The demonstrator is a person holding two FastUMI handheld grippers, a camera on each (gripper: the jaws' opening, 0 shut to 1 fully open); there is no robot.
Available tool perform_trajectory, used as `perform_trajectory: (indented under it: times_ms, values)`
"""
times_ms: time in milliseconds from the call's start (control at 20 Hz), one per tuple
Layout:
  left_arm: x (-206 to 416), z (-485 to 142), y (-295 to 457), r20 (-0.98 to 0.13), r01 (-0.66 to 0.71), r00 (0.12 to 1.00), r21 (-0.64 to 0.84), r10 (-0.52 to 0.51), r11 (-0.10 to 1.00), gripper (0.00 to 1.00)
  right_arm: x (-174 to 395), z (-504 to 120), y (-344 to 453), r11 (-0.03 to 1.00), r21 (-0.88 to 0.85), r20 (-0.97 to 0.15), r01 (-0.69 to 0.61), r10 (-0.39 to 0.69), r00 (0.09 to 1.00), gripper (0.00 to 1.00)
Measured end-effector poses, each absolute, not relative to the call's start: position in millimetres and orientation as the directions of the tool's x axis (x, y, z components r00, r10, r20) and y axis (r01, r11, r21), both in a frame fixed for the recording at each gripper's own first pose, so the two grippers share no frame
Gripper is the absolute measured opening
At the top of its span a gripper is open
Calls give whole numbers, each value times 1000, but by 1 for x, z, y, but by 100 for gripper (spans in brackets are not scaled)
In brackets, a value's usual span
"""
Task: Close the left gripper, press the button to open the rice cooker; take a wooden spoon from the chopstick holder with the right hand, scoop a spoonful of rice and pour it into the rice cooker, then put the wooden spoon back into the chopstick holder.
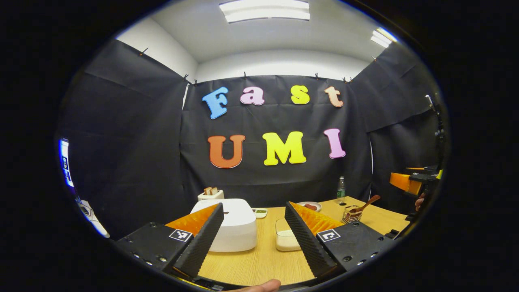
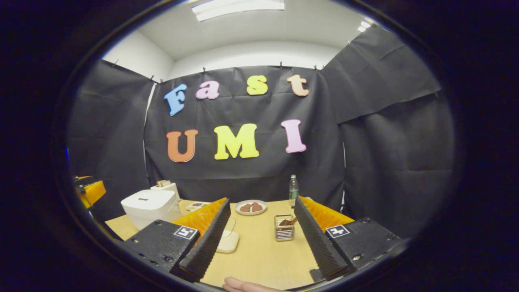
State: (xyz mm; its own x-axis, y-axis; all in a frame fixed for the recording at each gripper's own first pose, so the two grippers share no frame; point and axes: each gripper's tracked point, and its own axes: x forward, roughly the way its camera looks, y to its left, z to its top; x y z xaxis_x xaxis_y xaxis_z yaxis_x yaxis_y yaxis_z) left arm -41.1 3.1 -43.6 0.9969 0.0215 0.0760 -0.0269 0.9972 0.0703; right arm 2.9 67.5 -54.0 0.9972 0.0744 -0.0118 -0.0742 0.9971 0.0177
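— What do you have on the left gripper view?

— My left gripper [image 1: 253, 233] hangs above the near edge of the light wooden table [image 1: 259, 263], fingers spread wide with nothing between them. Just beyond my left finger sits the white, rounded rice cooker [image 1: 235, 227], lid down, toward the table's left side. Between my fingers I see a clear rectangular container of white rice [image 1: 286, 239], just beside the cooker. Behind the cooker stands a white toaster with bread slices [image 1: 211, 194].

— And the spoon?

— The brown wooden spoon [image 1: 367, 204] stands tilted in a wire-mesh chopstick holder [image 1: 352, 215] toward the right edge. The other gripper [image 1: 413, 182] shows far right, apart from everything.

— Right gripper view?

— My right gripper [image 2: 261, 239] is also wide apart, holding nothing, above the near edge. The chopstick holder [image 2: 284, 232] lies between my fingers, farther in. A white plate with brown food [image 2: 251, 207] and a green-labelled clear bottle [image 2: 293, 187] sit by the far edge. The rice cooker [image 2: 151, 207] is at the left.
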Motion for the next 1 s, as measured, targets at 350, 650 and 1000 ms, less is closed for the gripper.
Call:
perform_trajectory:
  times_ms: [350, 650, 1000]
  values:
    - [-44, -45, 11, 75, -29, 997, 64, 25, 997, 96, -7, -48, 66, 996, 40, 20, -74, 73, 997, 99]
    - [-48, -46, 12, 77, -28, 997, 54, 23, 998, 96, -16, -46, 58, 996, 61, 42, -62, 60, 997, 100]
    - [-49, -46, 0, 87, 11, 996, 86, -19, 996, 96, -17, -46, 51, 995, 85, 62, -44, 39, 997, 96]
